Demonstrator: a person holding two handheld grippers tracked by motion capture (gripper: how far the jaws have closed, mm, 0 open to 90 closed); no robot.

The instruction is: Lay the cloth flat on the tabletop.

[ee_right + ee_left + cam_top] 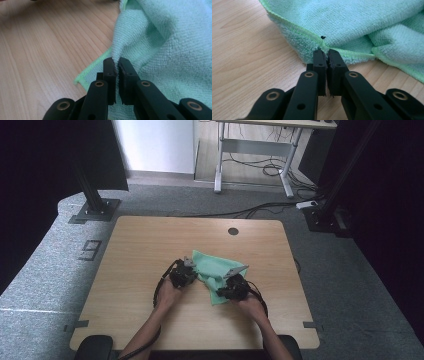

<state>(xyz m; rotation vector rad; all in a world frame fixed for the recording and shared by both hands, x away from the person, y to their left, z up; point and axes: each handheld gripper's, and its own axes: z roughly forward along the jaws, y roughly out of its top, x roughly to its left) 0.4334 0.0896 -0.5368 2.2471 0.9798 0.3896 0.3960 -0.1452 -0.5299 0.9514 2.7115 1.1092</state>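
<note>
Left claw (325,53): clenched on the stitched hem of the green cloth (352,22), only a thin bite of edge between the pads.
Right claw (117,62): clenched on a raised fold of the cloth at its opposite side.
Cloth: rumpled at mid desk (145,245), between both claws.
Risk, left: the hem may slip free if pulled hard.
Risk, right: it probably pinches several layers, though the fold hides this; spreading would then bunch.

Mint-green cloth (212,270), black tongs (326,53), pale wood-grain table (140,250).
</note>
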